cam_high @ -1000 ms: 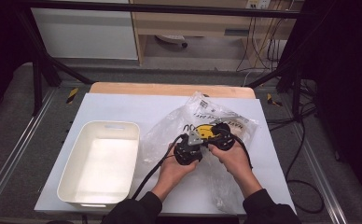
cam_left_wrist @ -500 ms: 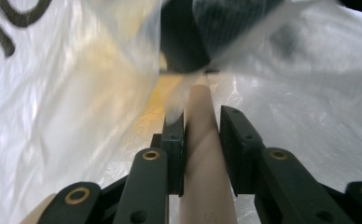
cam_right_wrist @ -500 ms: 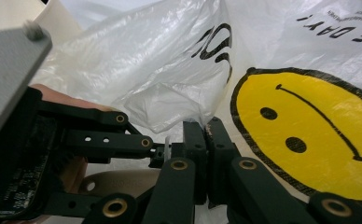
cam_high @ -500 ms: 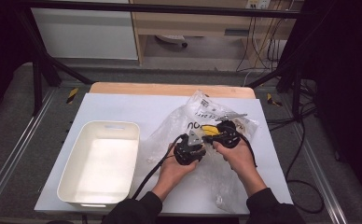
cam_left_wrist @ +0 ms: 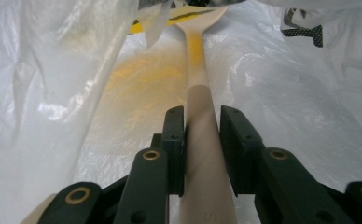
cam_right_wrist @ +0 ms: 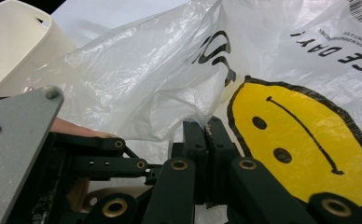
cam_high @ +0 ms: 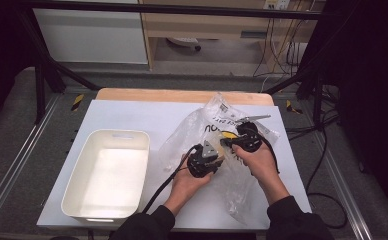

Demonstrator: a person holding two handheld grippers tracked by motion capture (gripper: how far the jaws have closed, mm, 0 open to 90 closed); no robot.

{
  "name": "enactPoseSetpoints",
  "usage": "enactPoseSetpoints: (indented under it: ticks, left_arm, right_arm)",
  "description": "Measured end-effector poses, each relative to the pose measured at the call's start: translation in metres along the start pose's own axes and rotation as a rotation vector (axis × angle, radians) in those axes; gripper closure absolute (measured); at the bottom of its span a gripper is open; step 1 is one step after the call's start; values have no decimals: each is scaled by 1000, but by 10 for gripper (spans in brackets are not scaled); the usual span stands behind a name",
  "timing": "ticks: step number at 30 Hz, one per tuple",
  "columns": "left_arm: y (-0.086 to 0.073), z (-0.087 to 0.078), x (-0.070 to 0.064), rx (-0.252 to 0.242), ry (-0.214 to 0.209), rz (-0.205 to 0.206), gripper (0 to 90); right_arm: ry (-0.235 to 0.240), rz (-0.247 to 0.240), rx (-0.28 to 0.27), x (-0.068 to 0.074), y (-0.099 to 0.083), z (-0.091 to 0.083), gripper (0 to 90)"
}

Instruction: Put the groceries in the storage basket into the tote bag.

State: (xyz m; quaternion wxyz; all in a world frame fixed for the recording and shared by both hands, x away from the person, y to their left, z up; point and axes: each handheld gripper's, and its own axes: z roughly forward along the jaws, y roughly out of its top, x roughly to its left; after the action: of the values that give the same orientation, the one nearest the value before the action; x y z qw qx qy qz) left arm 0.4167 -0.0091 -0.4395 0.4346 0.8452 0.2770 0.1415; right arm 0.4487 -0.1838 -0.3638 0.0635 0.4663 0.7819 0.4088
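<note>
The left gripper (cam_left_wrist: 202, 126) is clamped on a wooden spoon's handle (cam_left_wrist: 198, 107), which runs ahead of it into the plastic bag (cam_left_wrist: 300, 107). Just beside it, the right gripper (cam_right_wrist: 206, 135) pinches the bag's edge (cam_right_wrist: 170, 93) beside the yellow smiley (cam_right_wrist: 305, 135).

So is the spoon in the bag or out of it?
In. In the left gripper view the spoon runs from the jaws into the bag, with plastic on both sides and draped over its bowl.
</note>
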Motion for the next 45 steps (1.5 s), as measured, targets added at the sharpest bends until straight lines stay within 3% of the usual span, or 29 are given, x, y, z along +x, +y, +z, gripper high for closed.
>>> enactPoseSetpoints:
  ticks: [18,28,40,45]
  left_arm:
    - [5,4,-10,-68,-4,-6,714]
    - [-1,18,-14,-53,-10,32,715]
    - [-5,23,-12,-30,-6,8,705]
    - [-7,13,-10,-28,-26,-12,670]
  right_arm:
    - [7,0,4,2,2,0,900]
    - [9,-1,13,2,-2,4,900]
    - [1,6,23,-2,-7,6,900]
    - [-4,8,27,-3,-9,7,900]
